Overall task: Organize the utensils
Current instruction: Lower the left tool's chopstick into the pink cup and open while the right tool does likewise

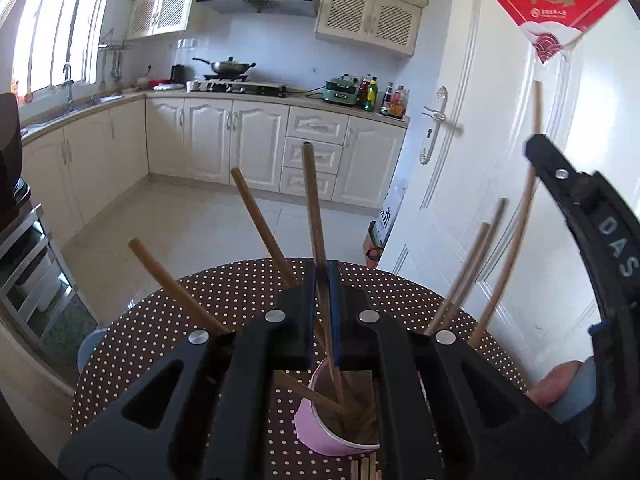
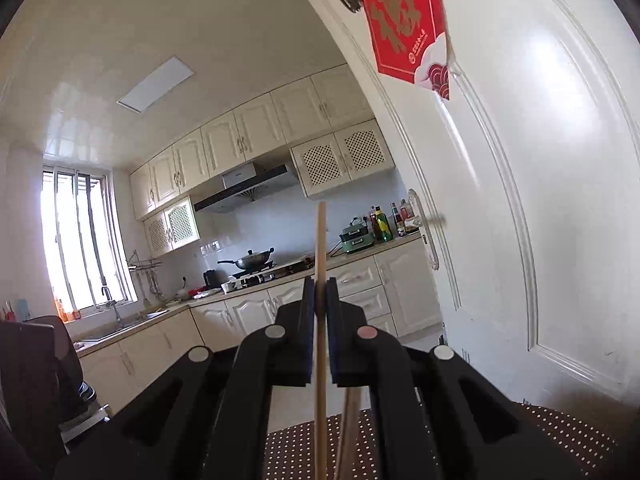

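A pink cup (image 1: 320, 432) stands on the brown polka-dot table (image 1: 200, 312) and holds several wooden chopsticks (image 1: 264, 228) fanning upward. My left gripper (image 1: 323, 280) is shut on one dark chopstick (image 1: 311, 200) that stands in the cup. My right gripper (image 2: 320, 292) is shut on a pale chopstick (image 2: 321, 240) held upright; another thin stick (image 2: 350, 420) shows below its jaws. The right gripper's body (image 1: 600, 232) appears at the right of the left wrist view, with the pale chopstick (image 1: 520, 240) beside it.
More chopsticks (image 1: 364, 468) lie on the table in front of the cup. A white door (image 2: 540, 200) with a red paper sign (image 2: 404, 24) stands close on the right. Kitchen counters (image 1: 240, 92) with a wok are far behind. A metal rack (image 1: 28, 272) stands left.
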Demonstrator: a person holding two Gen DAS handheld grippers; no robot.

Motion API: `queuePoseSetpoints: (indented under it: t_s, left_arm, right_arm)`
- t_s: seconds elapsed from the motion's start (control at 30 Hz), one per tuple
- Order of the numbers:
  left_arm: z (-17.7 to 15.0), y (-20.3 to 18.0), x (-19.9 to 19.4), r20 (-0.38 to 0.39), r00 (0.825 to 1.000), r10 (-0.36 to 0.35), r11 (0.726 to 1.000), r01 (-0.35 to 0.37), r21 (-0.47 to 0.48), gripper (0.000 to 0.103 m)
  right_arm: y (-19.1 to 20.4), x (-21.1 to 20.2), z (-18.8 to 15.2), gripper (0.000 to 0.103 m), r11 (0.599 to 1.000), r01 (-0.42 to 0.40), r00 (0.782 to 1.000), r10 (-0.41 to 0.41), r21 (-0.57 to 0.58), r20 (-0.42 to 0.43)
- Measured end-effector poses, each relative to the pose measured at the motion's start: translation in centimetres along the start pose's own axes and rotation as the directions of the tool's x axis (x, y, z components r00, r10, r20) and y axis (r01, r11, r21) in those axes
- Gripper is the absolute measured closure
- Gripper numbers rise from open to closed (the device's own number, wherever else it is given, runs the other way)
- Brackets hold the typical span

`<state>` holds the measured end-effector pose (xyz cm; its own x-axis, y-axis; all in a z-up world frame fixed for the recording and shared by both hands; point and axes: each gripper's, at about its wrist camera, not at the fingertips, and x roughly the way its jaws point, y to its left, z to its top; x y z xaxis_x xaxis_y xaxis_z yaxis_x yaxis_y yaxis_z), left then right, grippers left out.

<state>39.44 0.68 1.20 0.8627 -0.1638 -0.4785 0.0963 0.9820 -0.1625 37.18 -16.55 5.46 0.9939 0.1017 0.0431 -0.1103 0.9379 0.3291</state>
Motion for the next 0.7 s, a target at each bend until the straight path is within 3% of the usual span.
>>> queuePoseSetpoints:
  t_s: [0.3, 0.57, 0.7]
  left_arm:
    - [-1.2, 0.8, -0.2, 0.040, 0.999, -0.020, 1.000, 0.019, 0.017, 0.095]
    - [-0.8, 1.7, -0.8, 0.010, 0.999, -0.053, 0.999, 0.053, -0.006, 0.095]
    - [-0.8, 1.6, -1.0, -0.021, 0.998, -0.056, 0.998, 0.056, 0.004, 0.095]
  right_arm:
    - [-0.8, 1.9, -1.7, 0.099, 0.999, 0.021, 0.996, -0.023, -0.027, -0.091]
    - [-0.7, 1.3, -1.6, 0.095, 0.998, 0.024, 0.993, -0.031, -0.062, -0.118]
    - [-0.4, 1.3, -1.4, 0.081, 0.993, 0.028, 0.987, -0.045, -0.113, -0.151]
